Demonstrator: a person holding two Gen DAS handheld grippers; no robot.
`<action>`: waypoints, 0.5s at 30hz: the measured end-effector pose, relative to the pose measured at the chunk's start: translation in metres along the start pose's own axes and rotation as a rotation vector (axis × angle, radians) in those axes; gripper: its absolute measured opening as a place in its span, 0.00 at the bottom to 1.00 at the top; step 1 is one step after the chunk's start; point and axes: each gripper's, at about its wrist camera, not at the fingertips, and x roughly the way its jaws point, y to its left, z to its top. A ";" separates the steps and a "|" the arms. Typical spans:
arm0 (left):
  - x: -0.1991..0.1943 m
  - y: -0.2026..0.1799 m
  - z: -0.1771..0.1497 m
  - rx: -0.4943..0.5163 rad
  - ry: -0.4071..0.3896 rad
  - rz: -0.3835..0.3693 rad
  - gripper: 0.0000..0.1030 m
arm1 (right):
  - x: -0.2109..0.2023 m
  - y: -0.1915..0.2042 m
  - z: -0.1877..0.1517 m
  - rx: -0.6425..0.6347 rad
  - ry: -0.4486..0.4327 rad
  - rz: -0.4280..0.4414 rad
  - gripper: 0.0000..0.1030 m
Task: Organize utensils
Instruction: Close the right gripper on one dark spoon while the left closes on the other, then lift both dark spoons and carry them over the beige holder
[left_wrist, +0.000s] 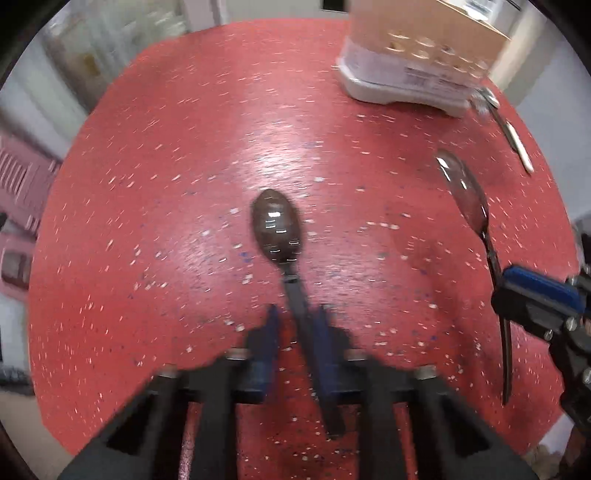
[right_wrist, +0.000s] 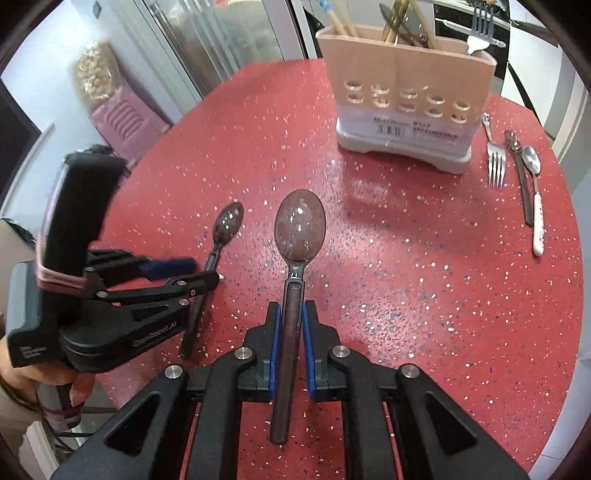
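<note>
1. Right gripper (right_wrist: 291, 314): clenched on the handle of a dark translucent spoon (right_wrist: 300, 230). In the right wrist view the blue pads press both sides of the handle; the bowl points toward the top of the frame and the handle end runs back between the arms at lower centre.

2. Left gripper (left_wrist: 295, 321): a second, smaller dark spoon (left_wrist: 277, 227) runs between its blue pads, bowl toward the frame's centre. The picture is smeared by motion; in the right wrist view, at centre left, the tips appear to pinch this spoon's handle, so it is most likely grasped.

3. Utensil holder (right_wrist: 402, 88): a pink slotted caddy on a white base, upper right of centre in the right wrist view, on the red speckled table (right_wrist: 424, 295). Chopsticks, dark cutlery and a fork already stand in its compartments.

4. Governing relation: the holder lies ahead of the right spoon, roughly along its long axis and slightly to the right. The right gripper seems the nearer of the two. Judged from this, the spoon must be turned upright before it goes into a compartment.

5. Still loose: a fork (right_wrist: 495, 164), a dark-handled piece (right_wrist: 521, 184) and a white-handled spoon (right_wrist: 535, 192), lying beside the holder at the right edge.
</note>
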 end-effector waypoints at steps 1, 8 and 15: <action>0.000 -0.004 0.000 0.013 -0.008 0.009 0.35 | -0.002 0.001 0.001 0.000 -0.012 0.006 0.12; -0.011 -0.012 -0.014 -0.018 -0.135 -0.072 0.35 | -0.030 -0.009 0.000 0.004 -0.093 0.042 0.12; -0.061 -0.003 -0.014 -0.079 -0.362 -0.124 0.35 | -0.061 -0.023 0.014 0.026 -0.223 0.090 0.12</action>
